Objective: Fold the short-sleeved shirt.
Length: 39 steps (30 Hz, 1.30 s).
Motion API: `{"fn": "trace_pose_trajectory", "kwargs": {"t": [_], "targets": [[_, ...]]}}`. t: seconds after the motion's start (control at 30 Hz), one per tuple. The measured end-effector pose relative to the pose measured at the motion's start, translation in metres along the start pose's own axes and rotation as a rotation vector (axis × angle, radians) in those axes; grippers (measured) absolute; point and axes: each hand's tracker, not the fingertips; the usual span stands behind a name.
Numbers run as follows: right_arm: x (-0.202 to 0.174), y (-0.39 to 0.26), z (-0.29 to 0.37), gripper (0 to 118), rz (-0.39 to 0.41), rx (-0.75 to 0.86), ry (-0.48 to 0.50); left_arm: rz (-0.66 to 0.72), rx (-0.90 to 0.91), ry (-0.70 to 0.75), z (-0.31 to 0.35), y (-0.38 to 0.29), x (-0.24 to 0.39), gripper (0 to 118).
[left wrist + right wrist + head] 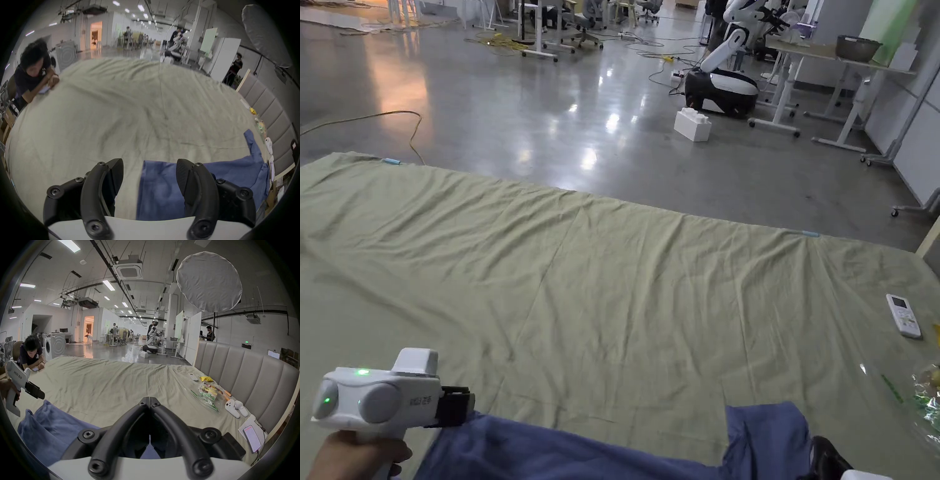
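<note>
The blue short-sleeved shirt (pixel 562 453) lies rumpled at the near edge of the bed's green sheet (pixel 625 294), with one sleeve (pixel 765 431) sticking up to the right. My left gripper (pixel 464 405), held in a hand, hovers just over the shirt's left edge. In the left gripper view it (pixel 149 164) stands open, the shirt's edge (pixel 155 186) lying below the gap between the jaws. My right gripper (pixel 149 398) is shut with nothing showing between its tips, and blue cloth (pixel 53 430) lies below and to its left. Its black tip (pixel 828 459) sits beside the sleeve.
A white remote (pixel 903 315) and a snack bag (pixel 928 394) lie along the bed's right side, by a padded headboard (pixel 243 378). White controllers (pixel 235 408) and a phone (pixel 252 438) rest there too. A person (pixel 32 73) leans on the far left corner.
</note>
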Motion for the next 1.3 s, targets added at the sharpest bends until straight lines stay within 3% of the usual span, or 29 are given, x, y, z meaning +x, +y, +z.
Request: {"fn": "trace_pose_trajectory", "kwargs": {"t": [0.33, 0.47, 0.57, 0.7, 0.73, 0.8, 0.87, 0.93, 0.97, 1.03, 1.17, 1.3], "targets": [[0.009, -0.026, -0.017, 1, -0.008, -0.110, -0.015, -0.091, -0.087, 0.069, -0.038, -0.005, 0.008, 67], [0.009, -0.033, -0.022, 1, -0.010, -0.134, -0.003, -0.137, -0.056, 0.114, -0.038, -0.014, 0.024, 48], [0.014, -0.037, -0.027, 1, -0.023, -0.173, -0.028, -0.118, -0.047, 0.090, -0.035, -0.014, 0.030, 12], [0.034, -0.038, -0.045, 2, -0.050, -0.233, -0.042, -0.126, -0.048, 0.066, -0.024, -0.014, 0.028, 6], [0.040, -0.037, -0.053, 6, -0.040, -0.262, -0.034, -0.127, -0.035, 0.066, -0.020, -0.015, 0.028, 5], [0.056, -0.039, -0.075, 35, -0.077, -0.375, -0.011, -0.108, -0.010, 0.063, -0.013, -0.015, 0.023, 4], [0.068, -0.040, -0.100, 61, -0.034, -0.463, -0.017, -0.093, 0.021, 0.062, -0.002, -0.018, 0.022, 4], [0.078, -0.044, -0.127, 64, -0.004, -0.549, 0.010, -0.092, 0.032, 0.059, 0.015, -0.020, 0.029, 4], [0.082, -0.046, -0.141, 74, 0.001, -0.590, 0.025, -0.096, 0.044, 0.060, 0.020, -0.023, 0.030, 4], [0.084, -0.050, -0.170, 80, 0.024, -0.677, 0.040, -0.100, 0.058, 0.062, 0.028, -0.024, 0.031, 4], [0.085, -0.066, -0.210, 77, -0.014, -0.747, 0.041, -0.092, 0.069, 0.065, 0.028, -0.031, 0.024, 4], [0.074, -0.077, -0.232, 49, 0.037, -0.829, 0.090, -0.075, 0.062, 0.069, 0.030, -0.039, 0.022, 4]]}}
